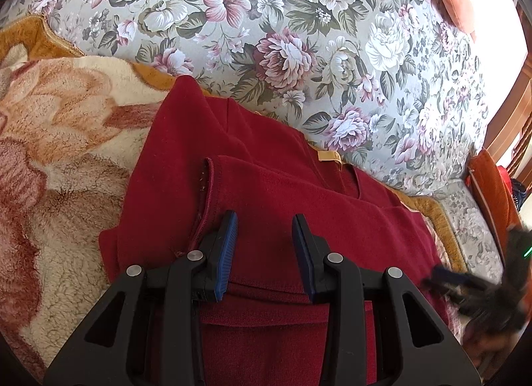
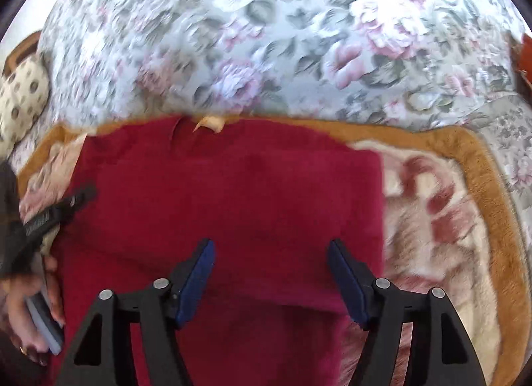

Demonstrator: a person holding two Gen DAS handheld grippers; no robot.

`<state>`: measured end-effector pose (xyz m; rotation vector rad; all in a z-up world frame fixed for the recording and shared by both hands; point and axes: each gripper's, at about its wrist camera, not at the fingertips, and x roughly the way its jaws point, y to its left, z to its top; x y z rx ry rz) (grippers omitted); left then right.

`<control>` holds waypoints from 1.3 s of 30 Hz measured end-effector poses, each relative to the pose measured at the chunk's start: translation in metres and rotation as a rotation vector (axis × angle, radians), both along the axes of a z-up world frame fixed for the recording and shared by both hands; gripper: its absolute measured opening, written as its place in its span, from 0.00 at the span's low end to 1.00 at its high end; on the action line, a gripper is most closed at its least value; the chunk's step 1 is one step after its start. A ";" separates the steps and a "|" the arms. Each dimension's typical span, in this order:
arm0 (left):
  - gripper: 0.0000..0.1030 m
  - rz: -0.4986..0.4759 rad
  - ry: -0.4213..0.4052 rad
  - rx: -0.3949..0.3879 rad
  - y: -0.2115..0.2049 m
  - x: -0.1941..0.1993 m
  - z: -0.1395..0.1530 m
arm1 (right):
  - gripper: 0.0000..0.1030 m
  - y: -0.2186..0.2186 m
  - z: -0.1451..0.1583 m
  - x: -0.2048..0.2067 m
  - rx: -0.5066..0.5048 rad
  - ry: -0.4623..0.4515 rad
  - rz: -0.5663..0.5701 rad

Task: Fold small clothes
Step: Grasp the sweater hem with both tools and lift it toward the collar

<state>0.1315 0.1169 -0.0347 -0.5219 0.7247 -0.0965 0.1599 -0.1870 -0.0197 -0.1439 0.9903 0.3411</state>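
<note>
A dark red knit top (image 1: pixel 282 193) lies partly folded on a fleece blanket, its neckline and tan label (image 1: pixel 327 156) toward the sofa back. A sleeve is folded over its left side. My left gripper (image 1: pixel 266 219) is open and empty, just above the top's lower middle. My right gripper (image 2: pixel 271 246) is open wide and empty, above the same red top (image 2: pixel 232 186). The right gripper also shows blurred at the right edge of the left wrist view (image 1: pixel 465 289).
The cream and orange flowered blanket (image 1: pixel 50 153) covers the sofa seat. The grey floral sofa back (image 1: pixel 299 36) rises behind. An orange cushion (image 1: pixel 492 193) sits at the right. A spotted cushion (image 2: pixel 23 99) lies at the far left.
</note>
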 end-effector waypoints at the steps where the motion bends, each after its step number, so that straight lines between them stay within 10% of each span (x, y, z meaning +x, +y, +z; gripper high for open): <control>1: 0.32 0.000 0.000 -0.003 0.000 0.000 0.000 | 0.70 0.003 -0.003 -0.004 0.003 -0.063 0.008; 10: 0.32 -0.084 0.117 -0.071 0.014 -0.018 0.016 | 0.69 -0.028 0.051 -0.056 0.095 -0.051 0.016; 13: 0.53 -0.079 0.154 0.028 0.019 -0.063 0.035 | 0.69 -0.052 0.066 -0.106 0.119 -0.082 0.055; 20: 0.60 -0.065 0.148 0.141 0.030 -0.201 0.058 | 0.69 -0.098 0.063 -0.209 0.229 -0.038 0.078; 27: 0.60 -0.082 0.229 -0.081 0.032 -0.273 0.025 | 0.69 -0.116 0.018 -0.260 0.465 0.207 0.042; 39: 0.60 -0.217 0.246 -0.207 0.012 -0.275 0.001 | 0.69 -0.112 0.000 -0.246 0.705 0.213 0.105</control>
